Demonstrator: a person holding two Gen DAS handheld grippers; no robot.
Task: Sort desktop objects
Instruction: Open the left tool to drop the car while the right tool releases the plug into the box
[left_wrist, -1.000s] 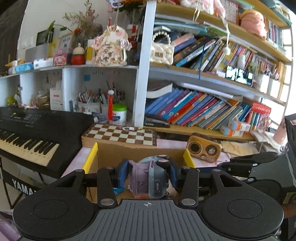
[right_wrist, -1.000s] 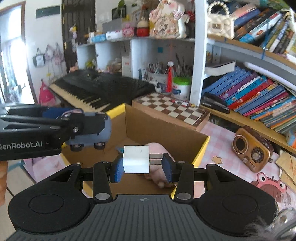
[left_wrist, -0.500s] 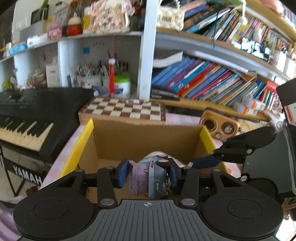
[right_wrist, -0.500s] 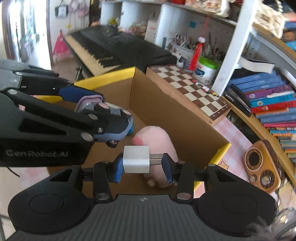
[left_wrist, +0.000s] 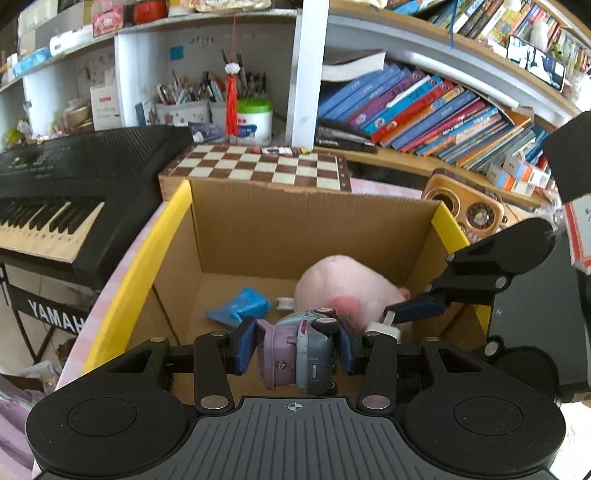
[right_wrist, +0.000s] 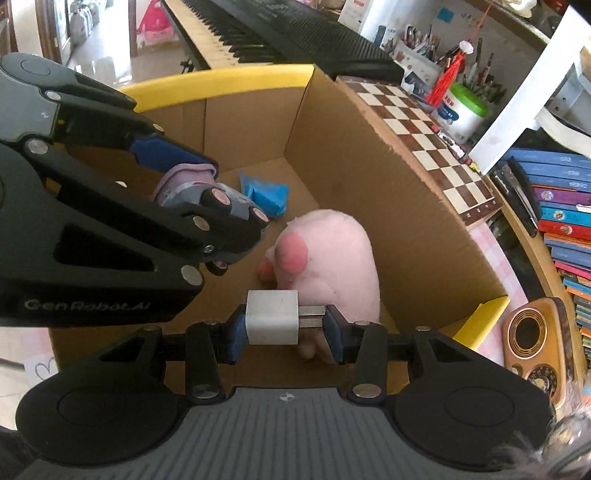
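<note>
An open cardboard box (left_wrist: 280, 229) with yellow-edged flaps is seen from above, set on a pink checked surface (right_wrist: 491, 236) beside a chessboard (left_wrist: 258, 168) and a black keyboard (left_wrist: 55, 177). On the box floor lie a pink plush toy (right_wrist: 332, 258), a blue packet (right_wrist: 264, 194) toward the far left corner, and a small white item just beside the plush, too small to identify.

The left hand-held gripper (left_wrist: 295, 349) is closed on a grey and lilac toy car (left_wrist: 299, 354), whose long axis runs along the fingers, pointing down into the box. The right hand-held gripper (right_wrist: 282, 325) is closed end to end on a white charger plug (right_wrist: 273, 321), body against one pad and metal prongs against the other, so the plug's long axis lies across the jaws.

Both held items hang inside the box mouth, above its floor. Bare cardboard lies directly below the toy car; the plush lies directly ahead of and below the plug. The two grippers are close together, the left one nearer the blue packet.
</note>
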